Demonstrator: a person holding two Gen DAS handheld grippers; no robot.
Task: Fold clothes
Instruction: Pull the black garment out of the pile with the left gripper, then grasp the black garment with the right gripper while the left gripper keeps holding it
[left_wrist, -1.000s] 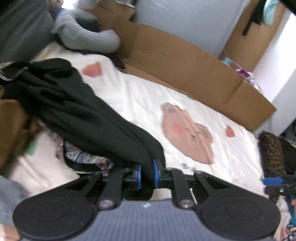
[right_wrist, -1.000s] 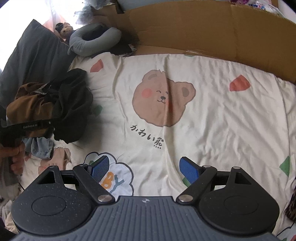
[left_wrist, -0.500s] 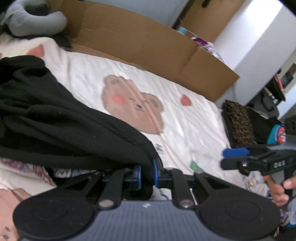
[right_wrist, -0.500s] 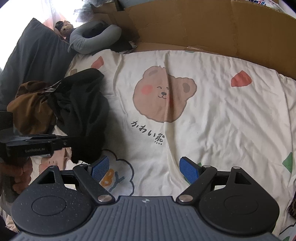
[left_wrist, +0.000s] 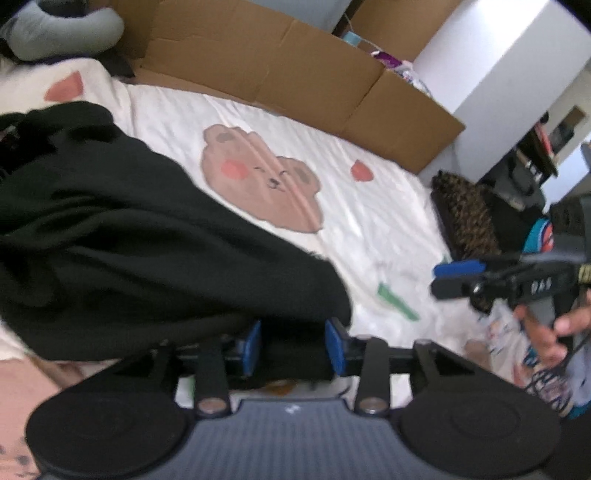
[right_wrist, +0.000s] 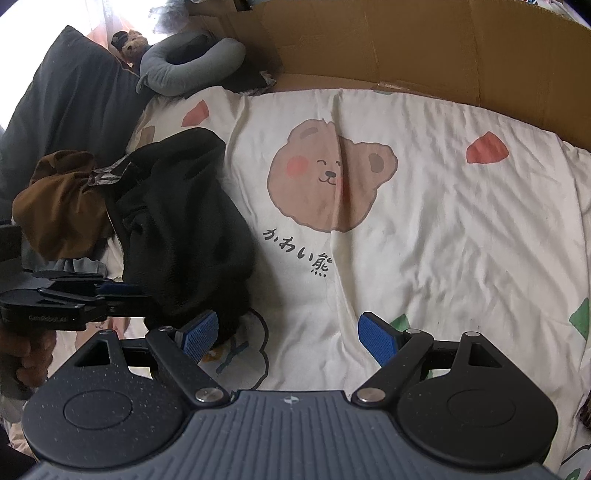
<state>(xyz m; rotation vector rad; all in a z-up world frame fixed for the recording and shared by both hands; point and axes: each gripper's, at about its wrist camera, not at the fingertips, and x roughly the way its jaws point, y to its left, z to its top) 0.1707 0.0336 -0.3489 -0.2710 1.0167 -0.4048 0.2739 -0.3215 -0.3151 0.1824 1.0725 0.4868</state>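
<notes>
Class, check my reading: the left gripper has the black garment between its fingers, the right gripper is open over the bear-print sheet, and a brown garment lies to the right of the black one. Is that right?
One error: the brown garment lies left of the black garment, as the right wrist view shows. The left gripper does have the black garment between its fingers, and the right gripper is open over the bear-print sheet.

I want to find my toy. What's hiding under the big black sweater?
Under the black sweater only the bear bedsheet shows around its edges. A brown garment lies beside it. Anything beneath stays covered.
</notes>
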